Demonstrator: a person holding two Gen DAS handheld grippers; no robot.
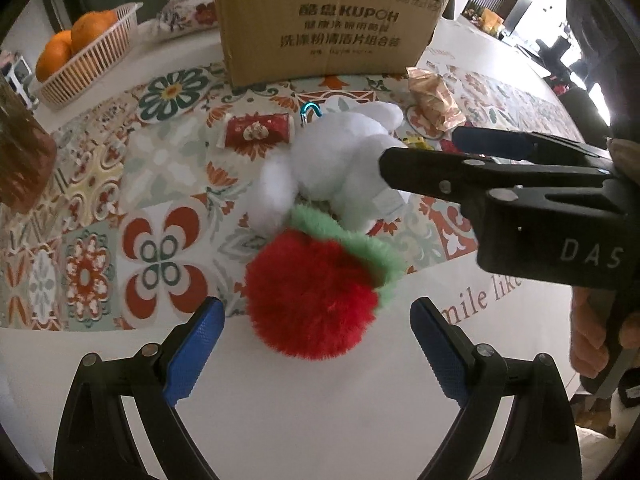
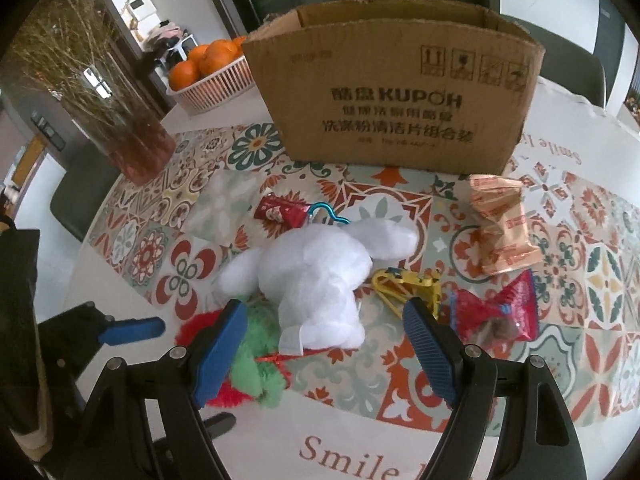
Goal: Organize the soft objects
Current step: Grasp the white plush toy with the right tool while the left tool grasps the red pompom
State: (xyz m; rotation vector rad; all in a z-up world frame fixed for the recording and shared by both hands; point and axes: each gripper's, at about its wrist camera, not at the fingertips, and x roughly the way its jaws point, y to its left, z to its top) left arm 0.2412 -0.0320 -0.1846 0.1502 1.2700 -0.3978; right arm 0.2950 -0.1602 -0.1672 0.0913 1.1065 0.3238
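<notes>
A white plush animal [image 1: 336, 160] lies on the patterned tablecloth, touching a red and green fluffy plush [image 1: 316, 300] in front of it. My left gripper [image 1: 316, 344] is open, its blue pads on either side of the red plush. My right gripper [image 2: 324, 344] is open around the white plush's [image 2: 316, 276] near end; the red and green plush [image 2: 256, 364] lies by its left pad. In the left wrist view the right gripper [image 1: 424, 152] reaches in from the right. An open cardboard box [image 2: 396, 104] stands behind.
A basket of oranges [image 1: 80, 52] stands at the back left, with a glass vase of dried stems [image 2: 120, 120] near it. Snack packets [image 2: 500, 224], a red wrapper [image 2: 500, 312], a yellow clip [image 2: 404, 284] and a red packet with a blue carabiner [image 1: 260, 130] lie around the plushes.
</notes>
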